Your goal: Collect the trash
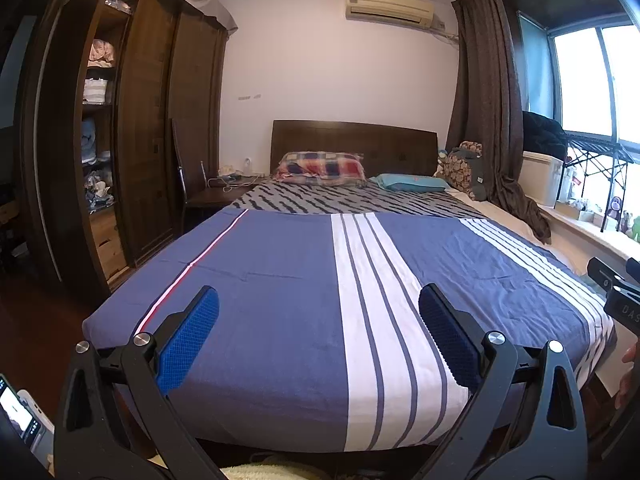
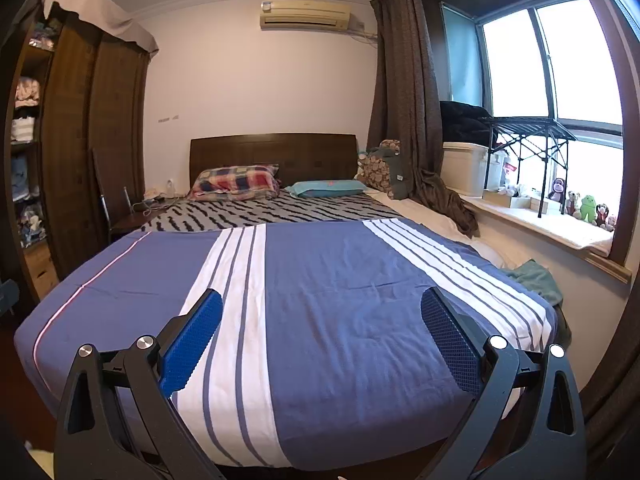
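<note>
In the left wrist view, the left gripper (image 1: 318, 336) with black arms and blue bumpy pads is spread wide and holds nothing; it hangs over the foot of the big bed with the blue and white striped cover (image 1: 280, 280); I think it is held up high like this to look around the room; far ahead of it lie a checked red and blue pillow (image 1: 322, 168) and a small teal pillow (image 1: 412, 182); off to its left stands a tall dark wooden wardrobe (image 1: 148, 120) with its shelves showing; I can see no trash on the bed.

In the right wrist view, the right gripper (image 2: 322, 338) is also spread wide and empty, over the same bed; off to its right a crumpled green cloth (image 2: 536, 278) lies beside the bed under the window sill with small toy animals (image 2: 584, 206); I cannot tell if the cloth is trash; no sure trash shows, so the looking has only begun, I think.
</note>
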`<state>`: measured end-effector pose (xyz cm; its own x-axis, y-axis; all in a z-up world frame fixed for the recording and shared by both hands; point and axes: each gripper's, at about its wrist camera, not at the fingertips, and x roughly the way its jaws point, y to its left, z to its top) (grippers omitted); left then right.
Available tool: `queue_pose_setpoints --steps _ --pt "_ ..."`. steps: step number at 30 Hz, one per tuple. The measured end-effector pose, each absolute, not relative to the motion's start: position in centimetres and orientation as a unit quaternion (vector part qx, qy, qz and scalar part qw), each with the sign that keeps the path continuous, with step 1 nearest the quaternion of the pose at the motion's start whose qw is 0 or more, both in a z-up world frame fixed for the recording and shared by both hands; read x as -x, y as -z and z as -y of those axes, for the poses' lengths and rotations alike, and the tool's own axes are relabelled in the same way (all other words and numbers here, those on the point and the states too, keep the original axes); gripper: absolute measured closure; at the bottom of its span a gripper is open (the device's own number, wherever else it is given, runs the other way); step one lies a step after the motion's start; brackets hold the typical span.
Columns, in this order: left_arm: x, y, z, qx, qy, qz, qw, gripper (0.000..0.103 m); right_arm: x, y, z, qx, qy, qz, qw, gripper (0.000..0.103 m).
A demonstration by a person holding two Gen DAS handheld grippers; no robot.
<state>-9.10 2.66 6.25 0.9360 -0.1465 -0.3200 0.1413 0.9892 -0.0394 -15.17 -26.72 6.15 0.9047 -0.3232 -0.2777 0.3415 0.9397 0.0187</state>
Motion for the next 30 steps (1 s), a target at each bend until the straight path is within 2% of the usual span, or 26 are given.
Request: queue_pose_setpoints --steps 30 --pt "9.3 -6.65 -2.5 0.006 0.069 -0.156 0.985 0.008 15.07 -6.53 26.7 -0.038 0.169 -0.137 0.975 0.003"
